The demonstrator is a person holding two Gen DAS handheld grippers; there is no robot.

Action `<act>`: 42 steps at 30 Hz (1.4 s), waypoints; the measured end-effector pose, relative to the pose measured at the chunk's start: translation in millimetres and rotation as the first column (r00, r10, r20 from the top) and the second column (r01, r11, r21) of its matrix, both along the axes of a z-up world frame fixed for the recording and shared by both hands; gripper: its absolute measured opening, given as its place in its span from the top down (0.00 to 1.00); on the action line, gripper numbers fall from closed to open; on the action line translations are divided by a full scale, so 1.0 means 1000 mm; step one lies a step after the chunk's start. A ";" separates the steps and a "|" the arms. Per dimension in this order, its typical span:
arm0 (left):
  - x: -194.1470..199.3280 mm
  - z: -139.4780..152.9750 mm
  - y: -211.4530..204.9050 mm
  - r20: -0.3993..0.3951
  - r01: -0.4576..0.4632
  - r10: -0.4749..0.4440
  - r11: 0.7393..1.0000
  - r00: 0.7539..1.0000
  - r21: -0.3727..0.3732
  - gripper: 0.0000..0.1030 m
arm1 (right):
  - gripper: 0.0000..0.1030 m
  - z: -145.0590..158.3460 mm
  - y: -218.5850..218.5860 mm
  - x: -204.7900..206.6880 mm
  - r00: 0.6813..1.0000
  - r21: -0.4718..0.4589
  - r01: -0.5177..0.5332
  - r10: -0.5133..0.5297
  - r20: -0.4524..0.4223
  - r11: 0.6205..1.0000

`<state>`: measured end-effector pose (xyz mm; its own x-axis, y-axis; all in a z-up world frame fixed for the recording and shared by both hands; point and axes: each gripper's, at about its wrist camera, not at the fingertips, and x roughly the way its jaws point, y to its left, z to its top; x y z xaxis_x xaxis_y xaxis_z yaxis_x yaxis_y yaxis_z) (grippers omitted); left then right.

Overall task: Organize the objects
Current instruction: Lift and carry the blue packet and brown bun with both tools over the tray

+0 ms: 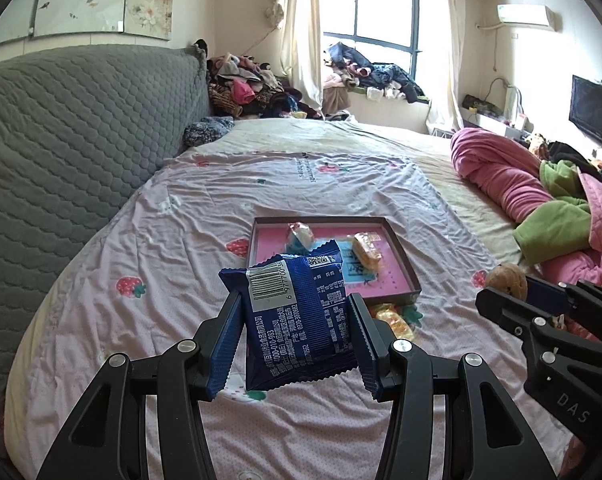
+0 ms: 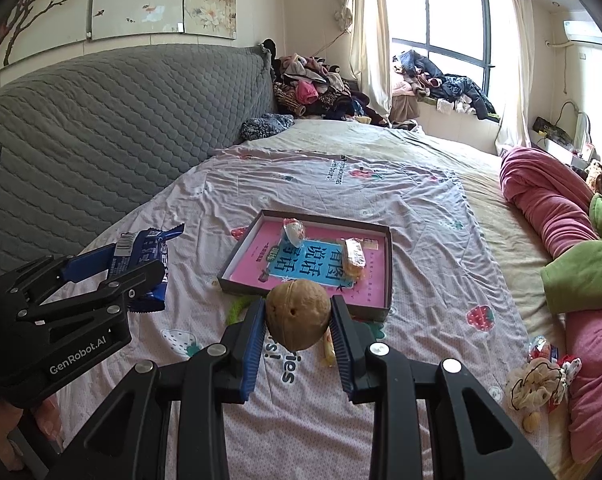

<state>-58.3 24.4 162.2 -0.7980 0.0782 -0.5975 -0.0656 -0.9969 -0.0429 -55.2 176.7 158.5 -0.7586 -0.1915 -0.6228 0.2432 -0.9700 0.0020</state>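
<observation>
My left gripper (image 1: 295,320) is shut on a blue snack packet (image 1: 297,312) and holds it above the bed, just short of a shallow pink tray (image 1: 405,262). My right gripper (image 2: 299,320) is shut on a brown walnut (image 2: 298,314), held in front of the tray's near edge (image 2: 301,294). In the tray lie a white wrapped sweet (image 2: 293,232) and a yellow wrapped cake (image 2: 353,258). In the right wrist view the left gripper (image 2: 141,280) with the blue packet (image 2: 141,248) is at the left. In the left wrist view the right gripper (image 1: 505,284) with the walnut (image 1: 507,280) is at the right.
A yellow wrapped snack (image 1: 393,318) lies on the sheet just before the tray. More sweets, a mesh bag and a small nut (image 2: 541,380) lie at the right by the pink and green blankets (image 2: 573,240). A grey quilted headboard (image 2: 101,120) runs along the left.
</observation>
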 end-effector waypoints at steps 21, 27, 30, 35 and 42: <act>-0.040 0.013 0.000 -0.048 0.001 0.000 1.000 0.999 0.011 0.48 | 0.68 0.016 -0.007 -0.032 0.999 0.007 0.000 0.000 -0.042 1.000; -0.061 0.020 -0.004 -0.066 -0.003 0.004 1.000 0.998 0.010 0.48 | 0.68 0.021 -0.006 -0.046 0.998 0.002 0.009 -0.009 -0.060 1.000; -0.072 0.025 -0.005 -0.078 -0.004 0.004 1.000 0.997 0.006 0.48 | 0.68 0.026 -0.005 -0.054 0.997 0.007 0.013 -0.012 -0.070 1.000; -0.084 0.031 -0.005 -0.102 -0.005 0.005 1.000 0.995 0.007 0.48 | 0.68 0.036 -0.004 -0.067 0.995 0.005 0.014 -0.013 -0.098 1.000; -0.103 0.031 -0.003 -0.115 -0.002 0.002 1.000 0.993 0.000 0.48 | 0.68 0.043 -0.006 -0.083 0.991 -0.002 0.005 -0.006 -0.130 1.000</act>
<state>-161.0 21.5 193.0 -0.8615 0.0768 -0.5019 -0.0682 -0.9970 -0.0356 -137.9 170.6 201.6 -0.8344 -0.1879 -0.5182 0.2361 -0.9713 -0.0279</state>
